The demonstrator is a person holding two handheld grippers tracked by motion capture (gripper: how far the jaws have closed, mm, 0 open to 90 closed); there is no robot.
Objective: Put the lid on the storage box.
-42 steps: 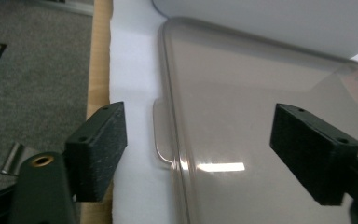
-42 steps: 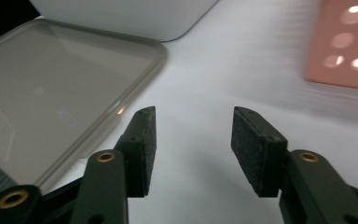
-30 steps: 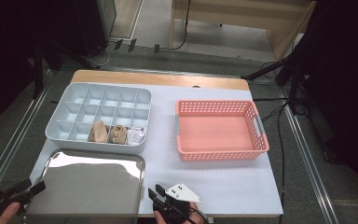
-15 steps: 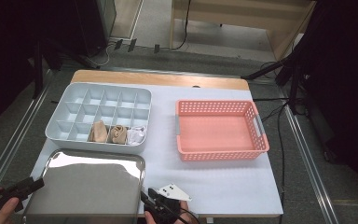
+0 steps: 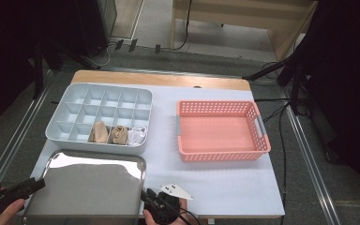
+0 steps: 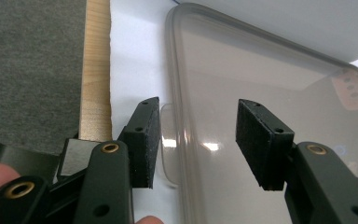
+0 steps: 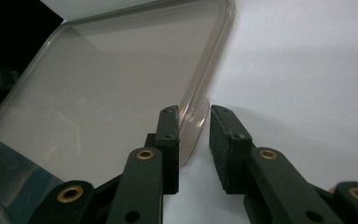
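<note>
in the high view, the clear lid (image 5: 91,187) lies at the lower left of the frame, below the divided box (image 5: 98,117), with the left gripper (image 5: 26,186) at its left edge and the right gripper (image 5: 152,199) at its right edge. in the left gripper view, the jaws have just been closing and stand apart around the lid's small tab (image 6: 168,140), one pad (image 6: 148,140) beside it. in the right gripper view, the jaws, also just closing, are narrow around the lid's rim tab (image 7: 193,126), a gap remaining on the right.

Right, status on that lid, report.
Left gripper open, straddling the lid edge. Right gripper closing around its tab, not yet pinched. Nothing in the way.
</note>
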